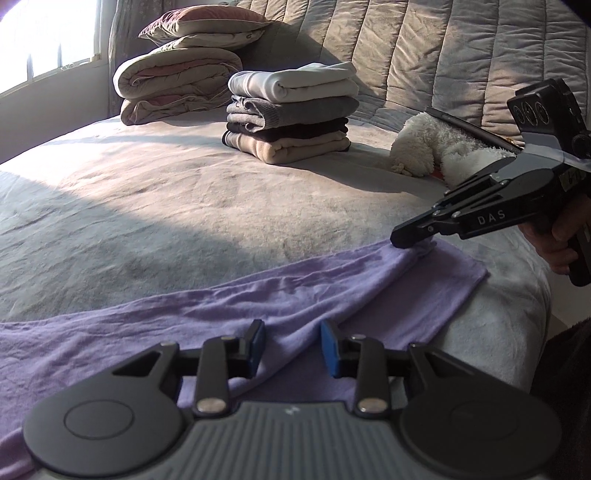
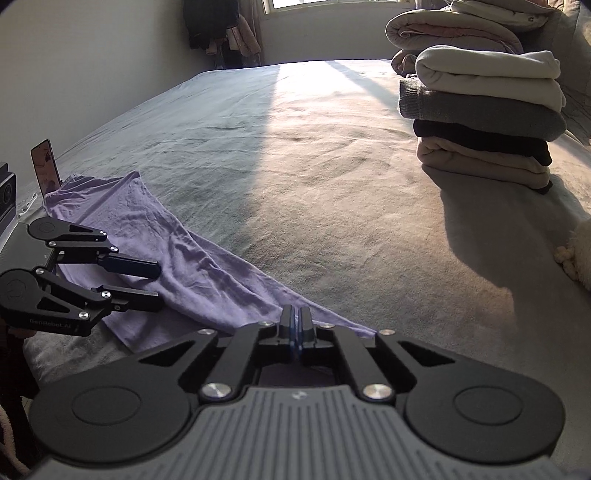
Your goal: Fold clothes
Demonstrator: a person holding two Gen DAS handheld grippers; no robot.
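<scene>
Two grippers: both of yours are down at the near edge of the bed, each in one hand.
Left gripper: its blue-padded fingers stand apart over the purple garment; a ridge of the cloth runs up between the pads, and you cannot tell from here whether they press on it.
Left gripper from the right wrist view: the two black fingers lie one above the other with a clear gap, tips over the purple cloth.
Right gripper: its fingers are together and pinch a small bunch of the garment near its right-hand corner; the cloth puckers at the tip.
Right gripper in its own view: the two fingers meet, with only a thin blue line of pad between them, at the garment's near edge.
Your right hand: wrapped round the black handle at the right border.
Purple garment, place: spread flat in a long strip along the near edge of the bed, wrinkled, its right end squared off close to the bed's corner.
White plush toy: farther back on the right, lying on the bed.
Stack of folded clothes: mid-bed, well apart from the garment; white on top, then grey, dark, and beige at the bottom.
Folded quilt: behind and left of the stack, with a pillow on top, against the padded headboard.
</scene>
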